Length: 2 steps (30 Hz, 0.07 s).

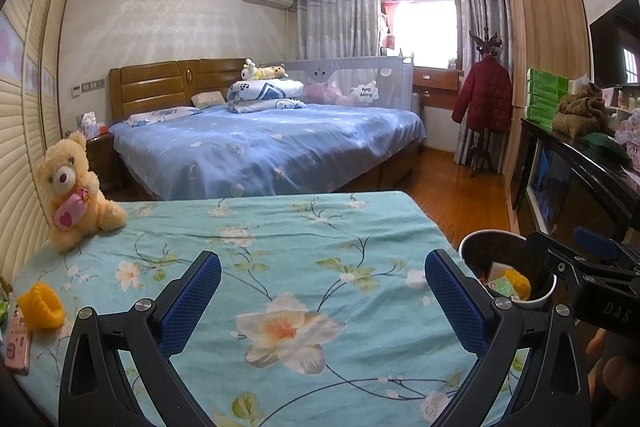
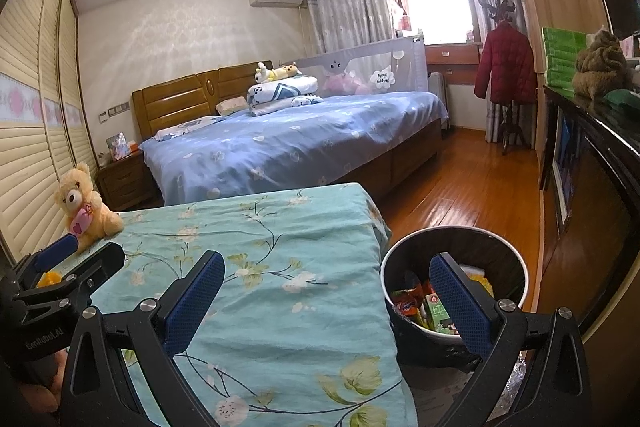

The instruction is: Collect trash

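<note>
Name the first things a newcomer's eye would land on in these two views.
Each view is framed by an open tool with blue fingers: the left tool and the right tool. Between them spreads the turquoise floral sheet, with a teddy bear on its far left corner. Beside the bed's right edge stands a trash bin, already holding colourful wrappers.

left gripper (image 1: 322, 303) spread, empty | trash bin (image 1: 508, 275) right | teddy bear (image 1: 74, 187) left

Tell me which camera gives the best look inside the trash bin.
The right wrist view: the trash bin sits nearly whole, its rim open, with wrappers and a green carton inside. The left wrist view catches it at the edge, partly hidden by the right gripper.
</note>
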Available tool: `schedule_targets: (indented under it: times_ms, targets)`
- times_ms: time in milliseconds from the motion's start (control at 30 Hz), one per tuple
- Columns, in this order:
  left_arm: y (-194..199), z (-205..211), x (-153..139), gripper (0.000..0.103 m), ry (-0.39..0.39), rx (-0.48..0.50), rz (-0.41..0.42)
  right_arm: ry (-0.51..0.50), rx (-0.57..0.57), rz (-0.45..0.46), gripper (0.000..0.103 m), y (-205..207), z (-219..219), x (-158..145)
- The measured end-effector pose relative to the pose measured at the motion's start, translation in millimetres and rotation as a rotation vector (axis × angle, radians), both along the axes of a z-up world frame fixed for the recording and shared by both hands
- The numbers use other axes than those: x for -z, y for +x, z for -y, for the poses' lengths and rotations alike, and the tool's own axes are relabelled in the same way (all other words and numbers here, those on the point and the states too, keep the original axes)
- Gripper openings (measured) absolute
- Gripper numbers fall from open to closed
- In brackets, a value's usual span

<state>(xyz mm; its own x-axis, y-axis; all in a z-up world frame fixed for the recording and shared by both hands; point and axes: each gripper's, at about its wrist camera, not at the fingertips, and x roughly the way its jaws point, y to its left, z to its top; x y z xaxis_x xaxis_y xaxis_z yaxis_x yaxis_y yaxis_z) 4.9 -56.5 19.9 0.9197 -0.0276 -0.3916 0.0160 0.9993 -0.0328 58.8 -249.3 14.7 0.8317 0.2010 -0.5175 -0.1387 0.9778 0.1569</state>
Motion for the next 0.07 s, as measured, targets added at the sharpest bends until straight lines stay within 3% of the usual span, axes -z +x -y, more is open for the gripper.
schedule_targets:
  times_ms: [67]
  targets:
    - [1.3,-0.8,1.2,0.102,-0.002,-0.003,-0.007,0.003,-0.003,-0.014,0.103,2.5,-1.8,3.9]
